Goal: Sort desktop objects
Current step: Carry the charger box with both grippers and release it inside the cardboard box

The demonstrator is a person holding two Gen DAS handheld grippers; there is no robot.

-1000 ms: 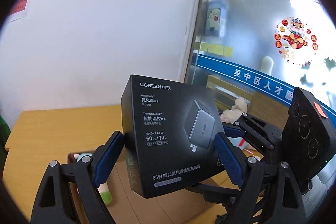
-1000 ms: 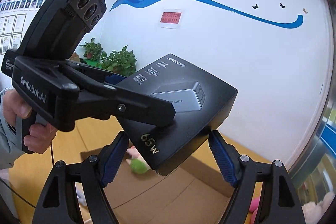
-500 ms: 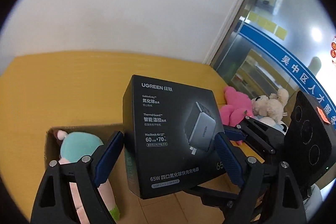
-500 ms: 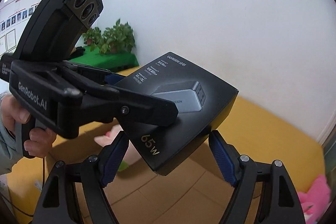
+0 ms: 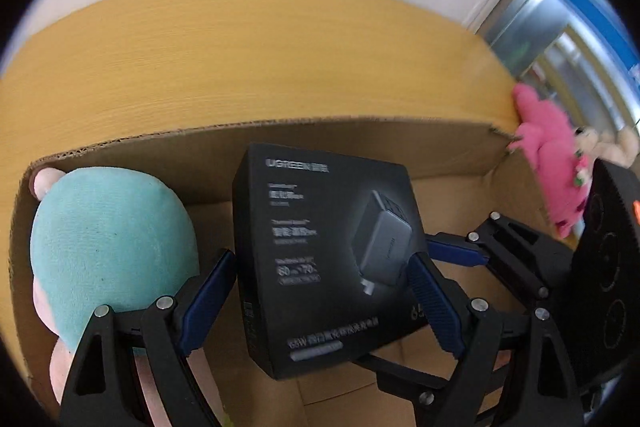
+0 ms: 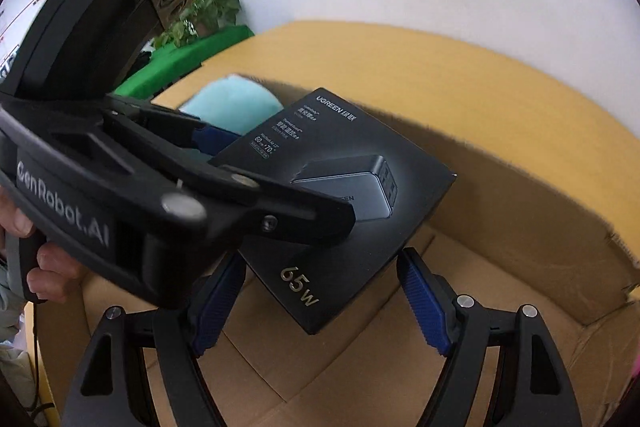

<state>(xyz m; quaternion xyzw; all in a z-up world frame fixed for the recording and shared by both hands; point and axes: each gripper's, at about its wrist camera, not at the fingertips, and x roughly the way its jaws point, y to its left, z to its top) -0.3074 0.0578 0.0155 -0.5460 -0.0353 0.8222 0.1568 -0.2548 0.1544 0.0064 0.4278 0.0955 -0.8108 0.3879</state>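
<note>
Both grippers have come down with the black charger box point(image 5: 324, 259) since the earlier frames, so the wall slogans and window have dropped out of view and the open cardboard box point(image 5: 280, 125) on the yellow tabletop point(image 5: 240, 55) now fills the scene.

At far left inside the carton lies a teal and pink plush toy point(image 5: 108, 239), pressed against the left wall. Just right of it the left gripper point(image 5: 320, 291) has its fingers spread wide and pressed on the charger box's two side edges. The box hangs tilted above the carton floor, not yet touching it; probably it is being lowered into the free space beside the plush.

From the right comes the right gripper point(image 6: 320, 303), its fingers point(image 6: 424, 307) astride the near corner of the same box and closing slightly; whether the pads press it is hard to tell. Two grippers share one load, likely to keep the flat box steady on the way down.

Beyond the carton's right corner, pink and cream soft toys point(image 5: 548, 143) lie on the tabletop.

Print on the charger box reads "UGREEN" and "65W"; the left gripper's housing reads "GenRobot.AI" point(image 6: 64, 203).
</note>
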